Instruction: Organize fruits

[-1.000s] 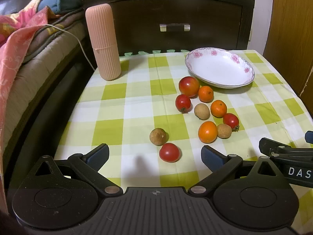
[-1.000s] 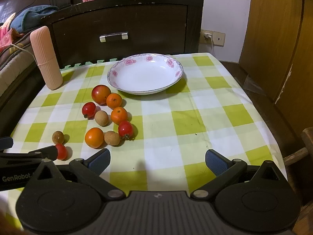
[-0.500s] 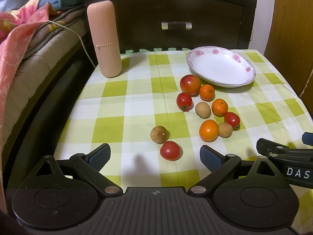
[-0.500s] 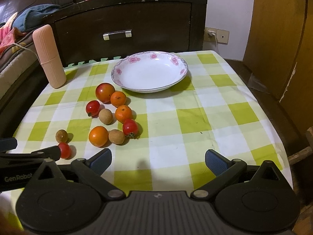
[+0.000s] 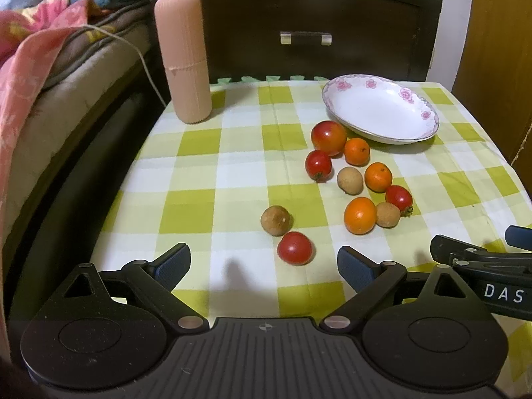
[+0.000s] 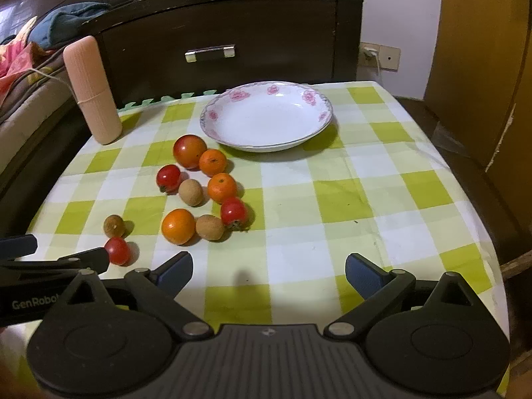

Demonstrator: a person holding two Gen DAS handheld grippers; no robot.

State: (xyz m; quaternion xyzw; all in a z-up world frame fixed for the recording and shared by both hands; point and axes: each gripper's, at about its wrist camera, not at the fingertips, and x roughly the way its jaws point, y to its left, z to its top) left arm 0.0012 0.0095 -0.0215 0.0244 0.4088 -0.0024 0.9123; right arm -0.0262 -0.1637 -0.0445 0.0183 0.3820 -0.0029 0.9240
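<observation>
This is a home, most likely a bedroom. A bed [image 5: 50,106] heaped with a pink blanket [image 5: 30,56] and other bedding runs along the left edge of a small table [image 6: 365,193] covered in a green-and-white checked cloth. Against the table's far edge stands a dark wooden drawer unit [image 6: 232,33] with a metal handle [image 6: 210,52]. A wall socket [image 6: 379,56] with a plug sits beyond the far right corner, beside a wooden wardrobe panel [image 6: 482,66]. A flowered household plate [image 6: 266,118] rests near the far edge.
</observation>
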